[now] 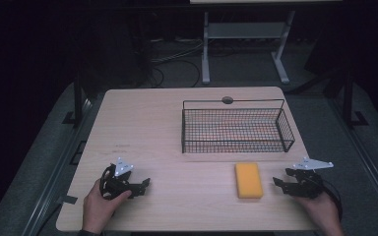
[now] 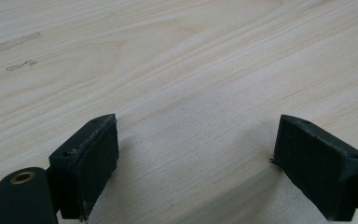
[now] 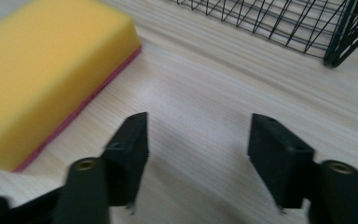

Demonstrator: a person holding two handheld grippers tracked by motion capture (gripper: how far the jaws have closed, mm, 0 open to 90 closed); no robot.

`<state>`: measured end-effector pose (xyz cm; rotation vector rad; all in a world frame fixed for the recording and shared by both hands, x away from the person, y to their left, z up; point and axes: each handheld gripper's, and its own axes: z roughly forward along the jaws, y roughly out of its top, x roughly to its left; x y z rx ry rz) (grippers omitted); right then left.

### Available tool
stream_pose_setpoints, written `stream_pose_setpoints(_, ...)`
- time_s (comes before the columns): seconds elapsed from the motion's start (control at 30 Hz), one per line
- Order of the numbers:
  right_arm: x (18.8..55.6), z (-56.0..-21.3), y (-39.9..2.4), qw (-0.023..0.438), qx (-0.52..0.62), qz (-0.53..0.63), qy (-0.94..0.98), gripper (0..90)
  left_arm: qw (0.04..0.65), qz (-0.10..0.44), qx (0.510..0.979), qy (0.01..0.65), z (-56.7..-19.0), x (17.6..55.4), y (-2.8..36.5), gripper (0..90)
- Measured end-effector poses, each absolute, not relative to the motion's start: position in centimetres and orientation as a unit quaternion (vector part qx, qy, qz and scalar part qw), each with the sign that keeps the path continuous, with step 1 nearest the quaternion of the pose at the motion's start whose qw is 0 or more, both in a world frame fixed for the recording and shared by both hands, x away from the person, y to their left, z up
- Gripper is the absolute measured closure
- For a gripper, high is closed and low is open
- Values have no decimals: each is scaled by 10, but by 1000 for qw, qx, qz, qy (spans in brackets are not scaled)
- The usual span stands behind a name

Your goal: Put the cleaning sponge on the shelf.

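Observation:
A yellow sponge [image 1: 249, 180] with a pink underside lies flat on the wooden table [image 1: 167, 128], in front of a black wire basket [image 1: 236, 129]. My right gripper [image 1: 278, 183] rests just right of the sponge, jaws open with bare table between them; in the right gripper view the sponge [image 3: 46, 74] sits to the upper left of the gripper [image 3: 198, 154], apart from it. My left gripper [image 1: 145, 184] lies near the table's front left, held by a hand. In the left gripper view its jaws [image 2: 193, 154] stand wide open over bare wood.
The basket's corner [image 3: 340, 32] shows at the upper right of the right gripper view. A round grommet [image 1: 227, 100] sits at the table's far edge. Beyond the table stand a white frame [image 1: 246, 39] and floor cables. Bare wood lies between the grippers.

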<state>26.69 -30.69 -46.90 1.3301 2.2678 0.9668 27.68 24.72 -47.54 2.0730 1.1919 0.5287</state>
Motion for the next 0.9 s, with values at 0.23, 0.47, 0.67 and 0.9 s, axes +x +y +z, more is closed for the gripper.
stream_pose_setpoints(0.23,271,-456,-307,144,472,351,796,738,339,203,796,457,-475,277,247,130)
stream_pose_setpoints(0.47,280,-449,-302,130,462,357,801,896,340,203,796,458,-475,277,247,130)
stream_pose_setpoints(0.67,287,-445,-295,121,449,361,808,896,339,203,796,458,-475,277,247,130)
stream_pose_setpoints(0.9,297,-440,-285,118,439,359,815,896,338,203,798,457,-475,277,247,130)
